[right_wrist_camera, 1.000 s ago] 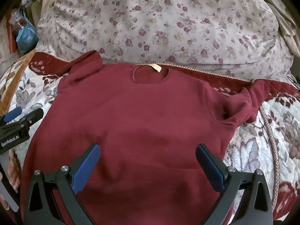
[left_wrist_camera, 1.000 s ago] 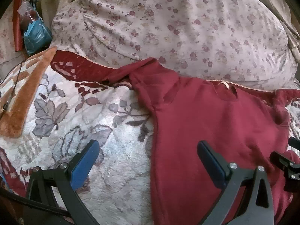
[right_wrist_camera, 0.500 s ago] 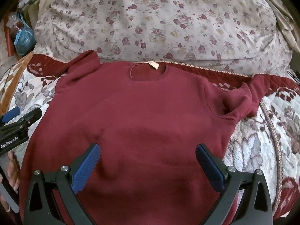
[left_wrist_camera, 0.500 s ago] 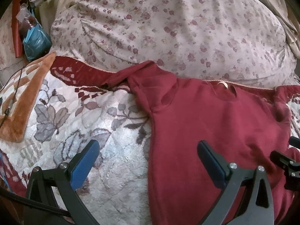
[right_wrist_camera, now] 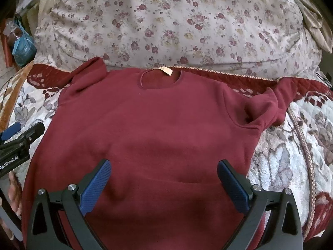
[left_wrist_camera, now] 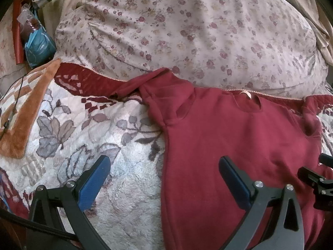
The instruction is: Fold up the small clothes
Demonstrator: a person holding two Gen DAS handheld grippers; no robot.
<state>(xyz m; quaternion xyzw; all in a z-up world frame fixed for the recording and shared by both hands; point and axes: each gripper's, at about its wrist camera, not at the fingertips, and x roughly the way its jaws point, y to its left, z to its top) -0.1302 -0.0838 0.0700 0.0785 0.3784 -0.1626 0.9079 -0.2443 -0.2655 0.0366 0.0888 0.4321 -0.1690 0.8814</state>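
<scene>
**Maroon top spread flat, both grippers wide and empty**

Left gripper (left_wrist_camera: 164, 173): jaws spread wide, nothing between the blue pads. Poised above the side seam of the maroon sweatshirt (left_wrist_camera: 239, 141), one finger over the floral bed cover (left_wrist_camera: 124, 166), the other over the red cloth. Ahead and slightly toward the open side, a short sleeve (left_wrist_camera: 133, 87) bunched and folded against the shoulder. Further ahead, a flowered pillow (left_wrist_camera: 197, 31) across the whole far edge. Off beyond the cover's orange border, a blue bag (left_wrist_camera: 39, 48), blurred and crowded among other clutter; contents not clear.

Right gripper (right_wrist_camera: 163, 171): also wide open, holding nothing. Centred above the lower body of the sweatshirt (right_wrist_camera: 156, 125), both fingers over red cloth, apparently not touching it, though contact hard to judge from this angle. Straight ahead, the round neckline (right_wrist_camera: 160, 79) with a pale label (right_wrist_camera: 165, 70) at the back of the collar, right at the foot of the pillow (right_wrist_camera: 177, 20). To the outer side ahead, the other sleeve (right_wrist_camera: 270, 108) crumpled and turned up over the cover (right_wrist_camera: 291, 156). To the inner side, the tip of the left gripper (right_wrist_camera: 20, 135) visible just past the garment's edge.

Garment lying face up, body mostly smooth, a shallow crease across the lower part just ahead of the right tool's fingers. Both sleeves unfolded inward as yet.
</scene>
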